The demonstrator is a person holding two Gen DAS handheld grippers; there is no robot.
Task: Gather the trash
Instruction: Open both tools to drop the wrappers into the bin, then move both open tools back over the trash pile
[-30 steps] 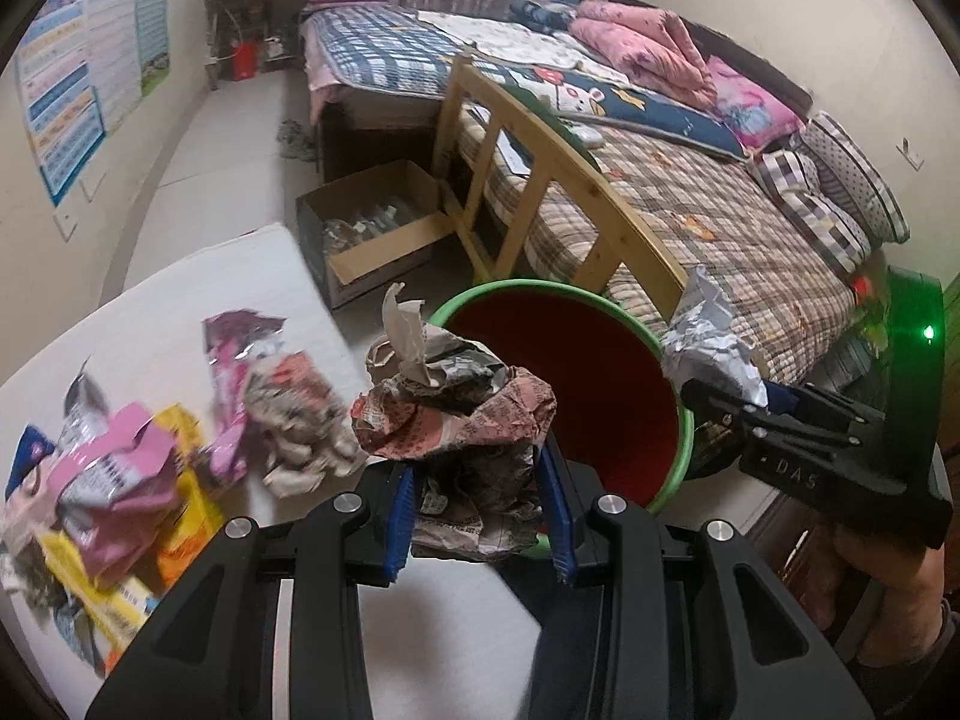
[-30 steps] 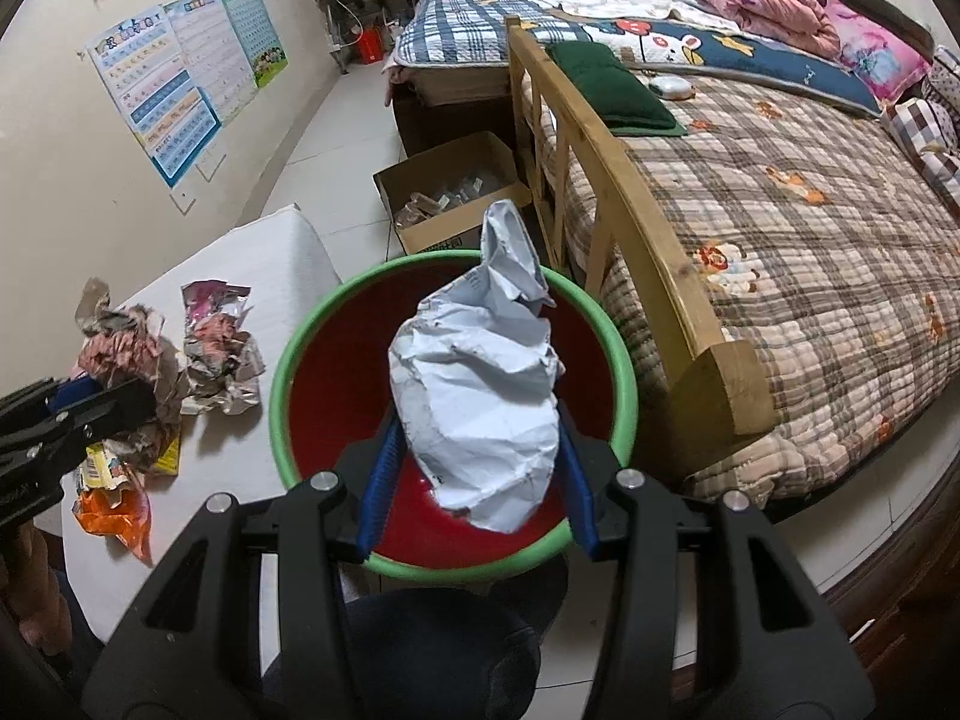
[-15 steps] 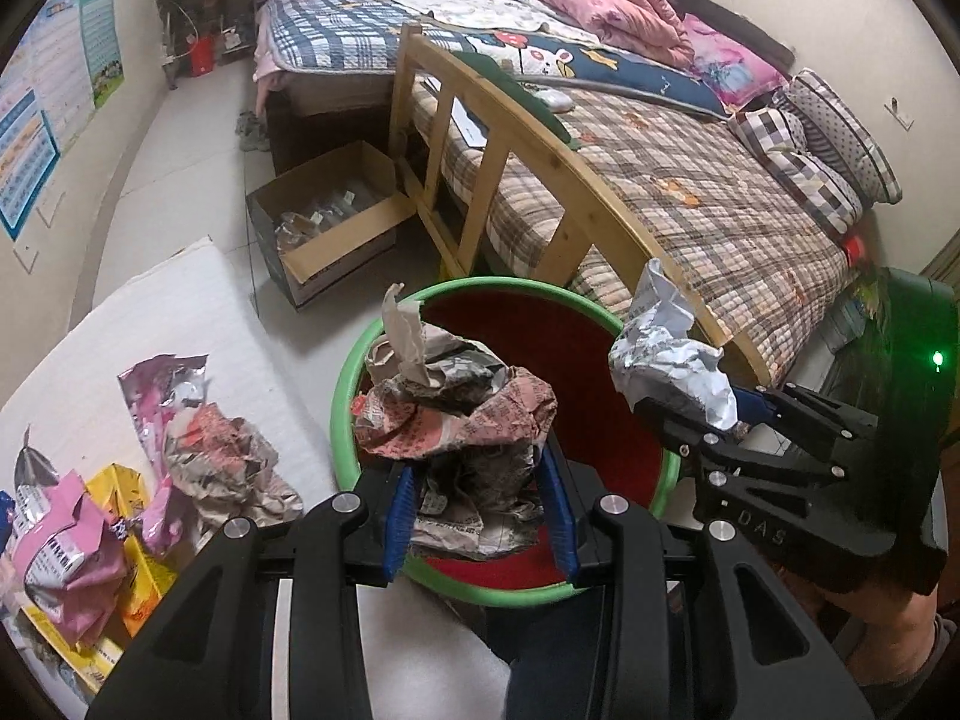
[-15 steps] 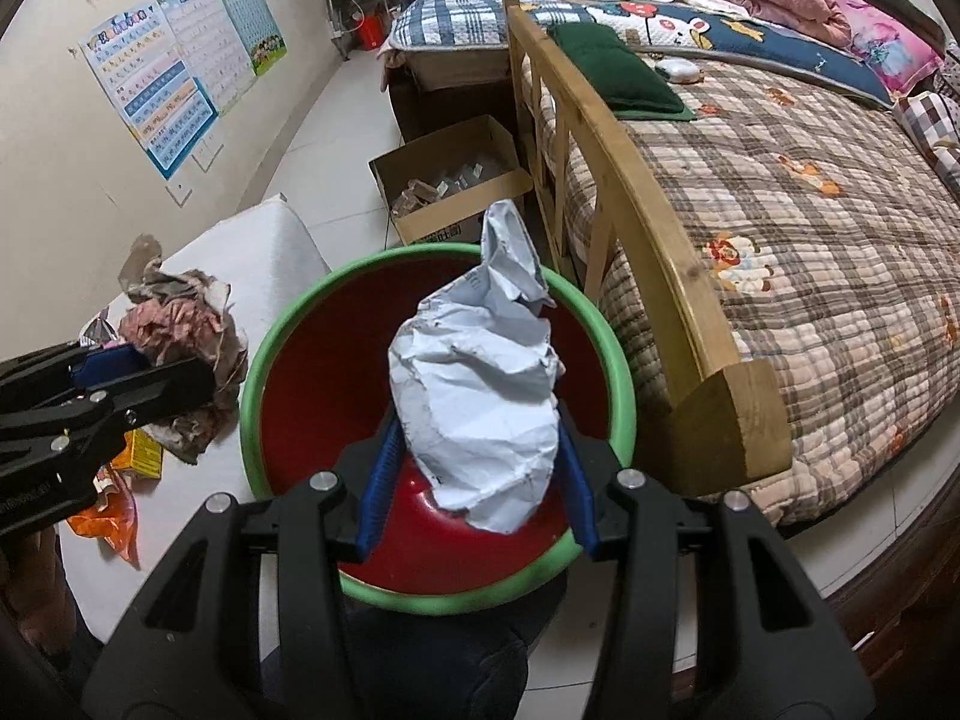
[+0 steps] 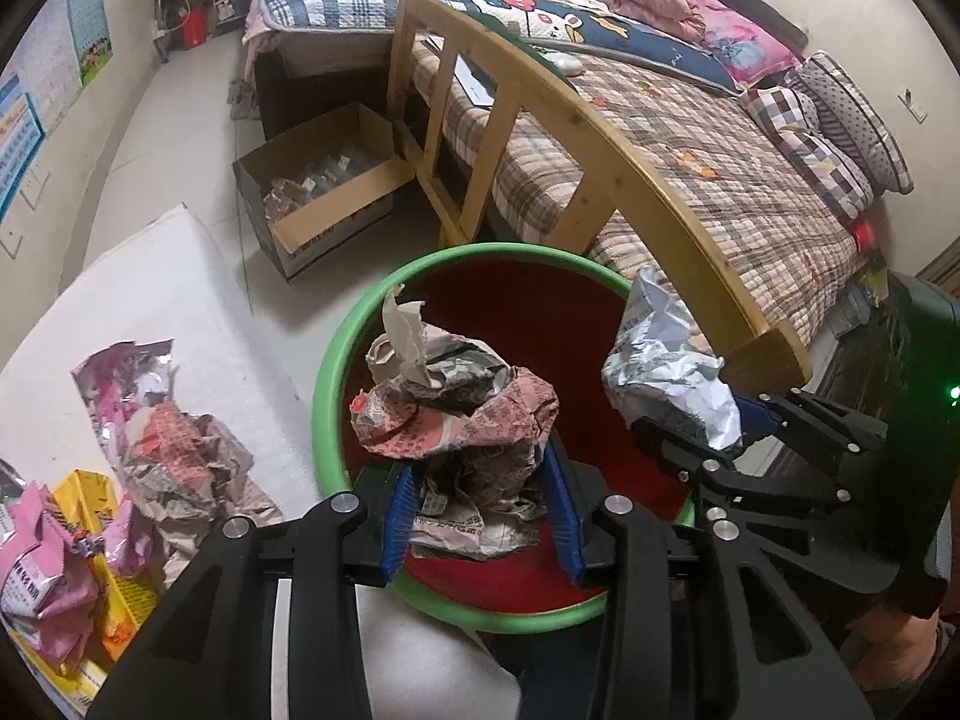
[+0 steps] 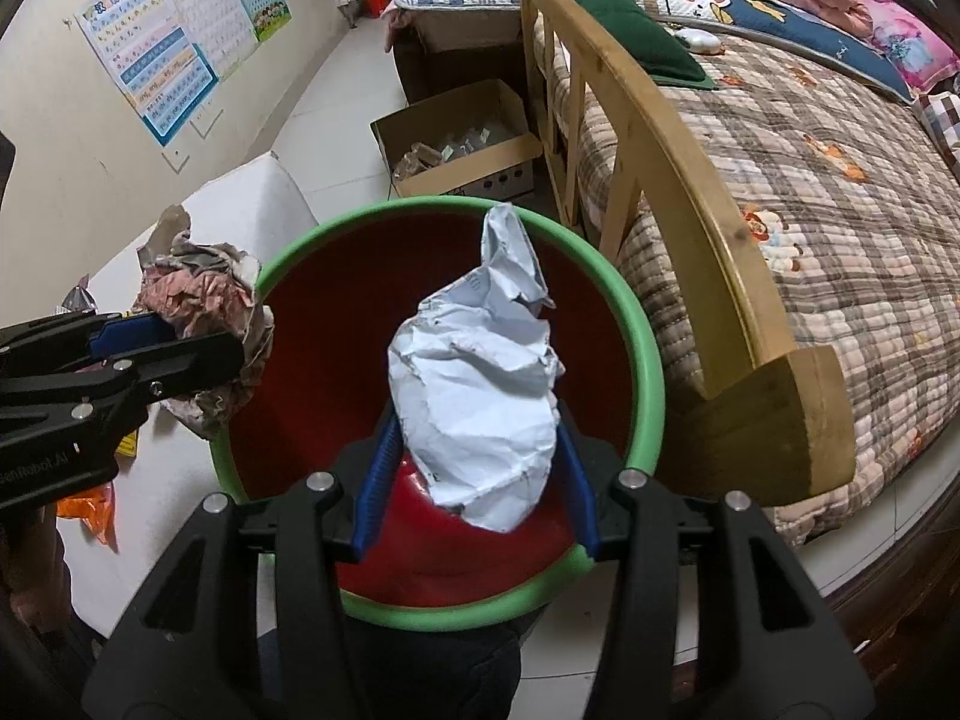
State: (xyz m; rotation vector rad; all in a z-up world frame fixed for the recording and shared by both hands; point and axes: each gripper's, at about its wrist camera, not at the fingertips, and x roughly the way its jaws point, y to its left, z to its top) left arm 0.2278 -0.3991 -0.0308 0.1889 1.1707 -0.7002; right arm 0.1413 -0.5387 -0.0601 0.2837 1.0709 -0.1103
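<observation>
The bin (image 5: 327,360) is taken as the landmark. Over its opening two wads are held: the newspaper wad (image 5: 456,414) between the fingers of the left gripper (image 5: 483,510) over the left part, and the paper wad (image 6: 480,384) between the fingers of the right gripper (image 6: 474,492) over the right part. The table (image 5: 150,300) is placed to the left of the bin, and wrappers (image 5: 150,432) are piled on it. A cardboard box (image 5: 324,198) is set on the floor behind the bin. The bed (image 5: 690,138) is found behind and to the right of the bin, with its footboard (image 5: 600,156) nearest the rim.
</observation>
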